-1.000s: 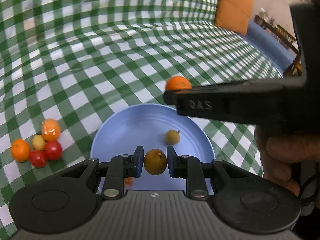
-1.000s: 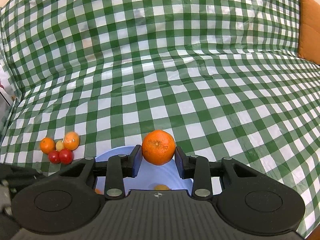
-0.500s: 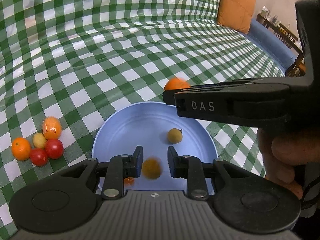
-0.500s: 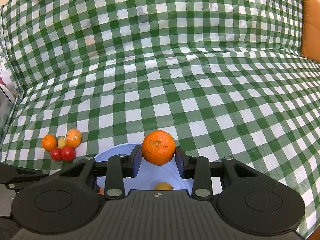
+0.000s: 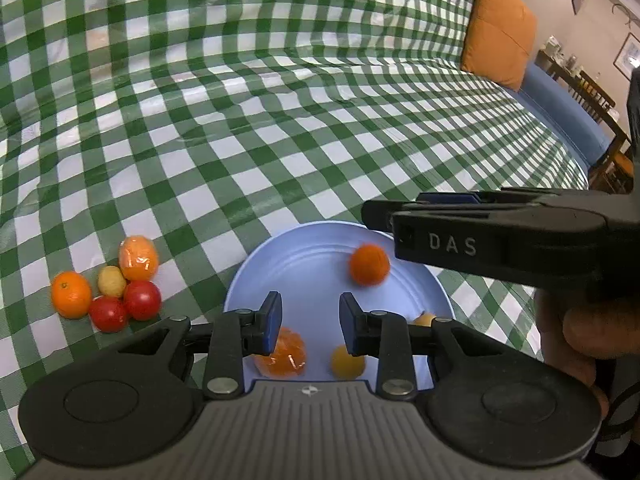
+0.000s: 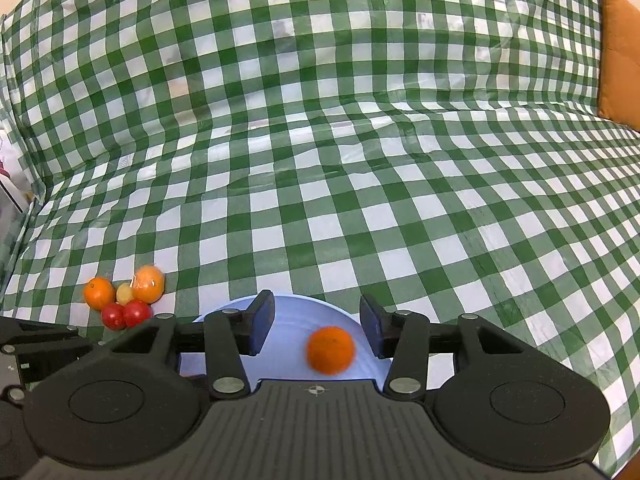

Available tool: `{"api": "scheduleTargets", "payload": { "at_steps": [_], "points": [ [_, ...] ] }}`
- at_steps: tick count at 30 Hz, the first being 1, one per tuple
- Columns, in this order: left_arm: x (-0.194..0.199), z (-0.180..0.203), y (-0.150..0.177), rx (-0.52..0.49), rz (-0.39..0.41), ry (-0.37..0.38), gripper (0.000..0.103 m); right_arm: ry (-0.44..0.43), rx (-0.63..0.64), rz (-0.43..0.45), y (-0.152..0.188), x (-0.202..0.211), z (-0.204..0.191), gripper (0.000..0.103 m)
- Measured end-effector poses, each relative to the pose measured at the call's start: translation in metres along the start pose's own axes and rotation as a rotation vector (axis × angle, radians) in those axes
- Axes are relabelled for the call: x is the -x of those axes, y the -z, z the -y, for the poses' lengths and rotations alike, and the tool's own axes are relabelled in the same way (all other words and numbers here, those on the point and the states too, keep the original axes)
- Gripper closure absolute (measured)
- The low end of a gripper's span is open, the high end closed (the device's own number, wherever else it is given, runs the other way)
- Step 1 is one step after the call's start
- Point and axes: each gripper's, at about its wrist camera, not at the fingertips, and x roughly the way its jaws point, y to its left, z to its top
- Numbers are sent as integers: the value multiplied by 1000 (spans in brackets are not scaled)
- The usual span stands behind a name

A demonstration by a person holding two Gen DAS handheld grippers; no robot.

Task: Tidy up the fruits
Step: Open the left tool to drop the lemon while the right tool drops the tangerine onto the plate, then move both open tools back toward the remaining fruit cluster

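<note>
A light blue plate [image 5: 304, 256] lies on the green checked cloth. On it are a blurred orange [image 5: 369, 264], a wrapped orange fruit [image 5: 285, 354], a small yellow fruit [image 5: 346, 362] and another partly hidden behind the right finger [image 5: 424, 319]. My left gripper [image 5: 308, 322] is open and empty above the plate's near edge. My right gripper [image 6: 316, 326] is open, with the orange [image 6: 331, 349] blurred on the plate [image 6: 288, 308] below it. It also shows from the side in the left wrist view [image 5: 500, 236].
A cluster of loose fruit lies left of the plate: an orange [image 5: 71, 294], a small yellow fruit [image 5: 112, 281], a wrapped orange fruit [image 5: 138, 258] and two red tomatoes [image 5: 142, 300]. The cluster also shows in the right wrist view [image 6: 124, 296]. An orange cushion [image 5: 500, 28] is at the far right.
Both grippers opened. The left one dropped its small yellow-brown fruit onto the plate. The right one released the orange, which now lies blurred on the plate.
</note>
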Motion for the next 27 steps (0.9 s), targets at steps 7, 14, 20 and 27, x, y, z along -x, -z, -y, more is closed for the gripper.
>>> {"api": "scheduleTargets", "payload": {
  "at_steps": [7,14,20,27],
  "points": [
    [1,-7,-1,20,9,-20,68,-14,17,-2,-2,-1,-1,54],
    [5,-14,-1,36,16,-38,68,-24,26,3,-4,0,-7,54],
    [8,-18,-1,48,22,-46,68,-31,36,5,-4,0,-13,54],
    [12,-22,-1,59,29,-51,68,-40,46,5,-4,-2,-17,54]
  ]
}}
